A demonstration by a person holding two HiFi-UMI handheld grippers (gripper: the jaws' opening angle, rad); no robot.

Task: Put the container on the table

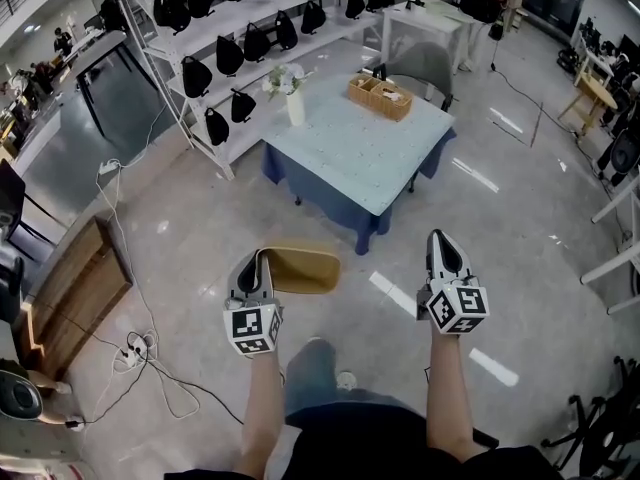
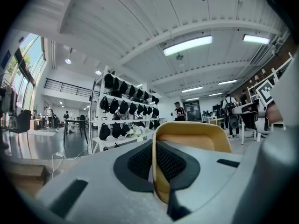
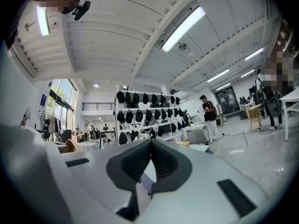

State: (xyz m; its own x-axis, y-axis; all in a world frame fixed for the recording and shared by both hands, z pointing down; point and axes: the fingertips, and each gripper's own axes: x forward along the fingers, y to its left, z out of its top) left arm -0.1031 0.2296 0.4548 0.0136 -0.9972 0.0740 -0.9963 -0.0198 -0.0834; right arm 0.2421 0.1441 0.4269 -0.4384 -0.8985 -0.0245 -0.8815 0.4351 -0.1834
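**Container pinched in left gripper, short of the table**

Container [image 1: 308, 271], tan with rounded corners, was off the table and in the air above the grey floor. The left gripper [image 1: 262, 257] held it by one wall. In the left gripper view we saw both black pads clamped on that wall's rim, one pad inside and one outside, with the open tray reaching away from the jaws. The right gripper [image 1: 438, 236] was level with the left one and well apart from it. Its jaws were pressed together with nothing between them.

The table [image 1: 340, 173], with a pale blue top and a dark blue skirt, stood ahead of both grippers across a stretch of bare floor. A wooden box [image 1: 380, 96] sat near its far corner. A white vase of flowers [image 1: 294, 103] stood at its left edge. We noted a white rack [image 1: 262, 10] hung with black bags beyond the table. White cables and a power strip [image 1: 136, 349] lay on the floor at left.
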